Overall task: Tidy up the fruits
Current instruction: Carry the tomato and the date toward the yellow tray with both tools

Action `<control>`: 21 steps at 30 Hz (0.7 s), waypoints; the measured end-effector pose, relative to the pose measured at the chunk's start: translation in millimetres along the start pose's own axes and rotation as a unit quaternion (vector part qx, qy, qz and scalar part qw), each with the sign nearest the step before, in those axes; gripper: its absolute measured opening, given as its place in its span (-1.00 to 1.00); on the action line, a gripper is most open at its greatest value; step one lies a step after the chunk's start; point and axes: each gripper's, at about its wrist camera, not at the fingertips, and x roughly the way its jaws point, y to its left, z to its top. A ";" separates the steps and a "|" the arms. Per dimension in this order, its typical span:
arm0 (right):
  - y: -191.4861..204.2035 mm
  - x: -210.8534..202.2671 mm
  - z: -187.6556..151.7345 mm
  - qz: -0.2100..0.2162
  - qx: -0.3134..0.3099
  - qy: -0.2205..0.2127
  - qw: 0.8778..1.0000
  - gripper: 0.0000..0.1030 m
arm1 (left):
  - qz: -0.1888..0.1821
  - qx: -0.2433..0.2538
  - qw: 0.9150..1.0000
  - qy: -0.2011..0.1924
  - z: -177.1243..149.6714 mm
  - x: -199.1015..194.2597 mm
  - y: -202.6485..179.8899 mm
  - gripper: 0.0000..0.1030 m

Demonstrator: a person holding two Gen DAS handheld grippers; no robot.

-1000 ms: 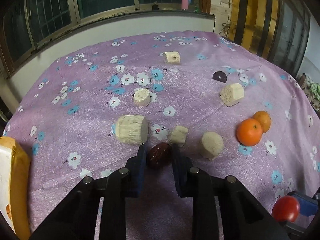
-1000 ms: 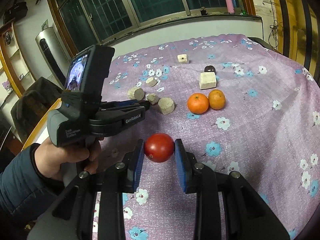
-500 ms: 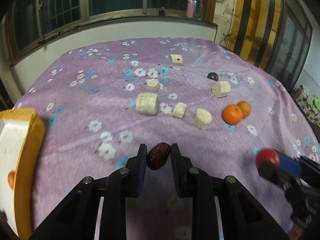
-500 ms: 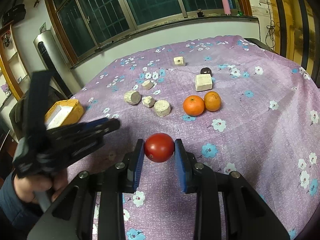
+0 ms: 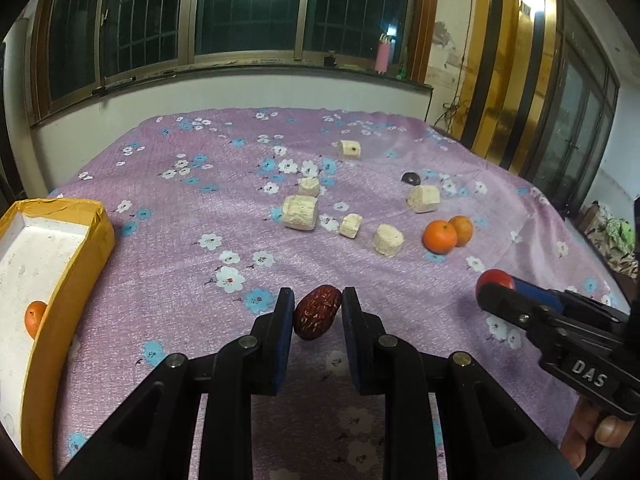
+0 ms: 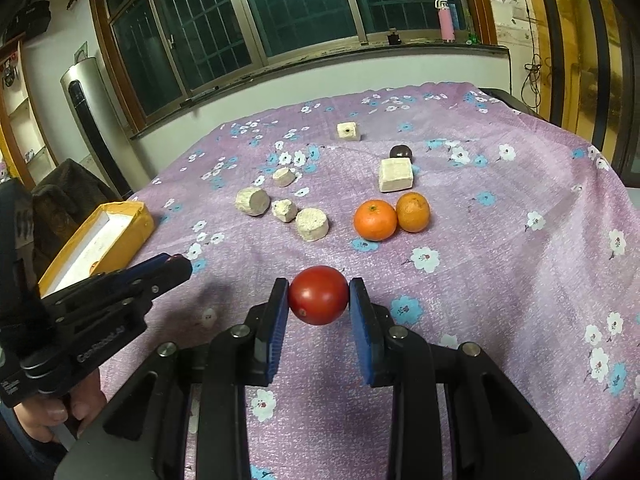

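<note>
Left gripper: fingers narrowed on a wrinkled red date, held off the cloth, long axis tilted up toward the right finger. Right gripper: fingers clamped on a red tomato, also clear of the cloth.

Key relation: the yellow box sits at the counter's left edge, left of both your loads. Your left gripper is the nearer one; the date needs a swing left and slightly forward to get over the white floor of the box. The tomato has the longer trip, and your left gripper lies between it and the box, so I'd judge the date goes first.

Still out on the purple floral cloth: two oranges touching each other, a small dark fruit behind a pale block, and several pale chunks.

Hard to read: the box is cut off by the frame; one orange fruit shows inside by the near wall, the rest of the interior is hidden.
</note>
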 end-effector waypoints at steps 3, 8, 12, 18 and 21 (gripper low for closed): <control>0.2 -0.2 0.0 -0.001 -0.001 -0.003 1.000 -0.38 | -0.004 -0.002 1.000 -0.009 -1.7 -1.9 1.2 -0.55; 0.5 0.2 -0.1 -0.002 -0.003 -0.006 1.000 -0.38 | -0.012 -0.014 1.000 -0.013 -1.7 -2.7 6.7 -0.55; 1.0 -0.1 -0.1 0.000 -0.004 -0.007 1.000 -0.38 | -0.016 -0.020 1.000 -0.017 -1.3 -4.2 8.2 -0.55; 1.3 -1.6 0.6 0.001 -0.004 -0.011 1.000 -0.38 | -0.012 -0.021 1.000 -0.018 -2.1 -4.9 8.3 -0.55; 1.4 -3.2 1.3 0.002 -0.003 -0.015 1.000 -0.38 | -0.011 -0.021 1.000 -0.018 -2.5 -4.9 8.0 -0.55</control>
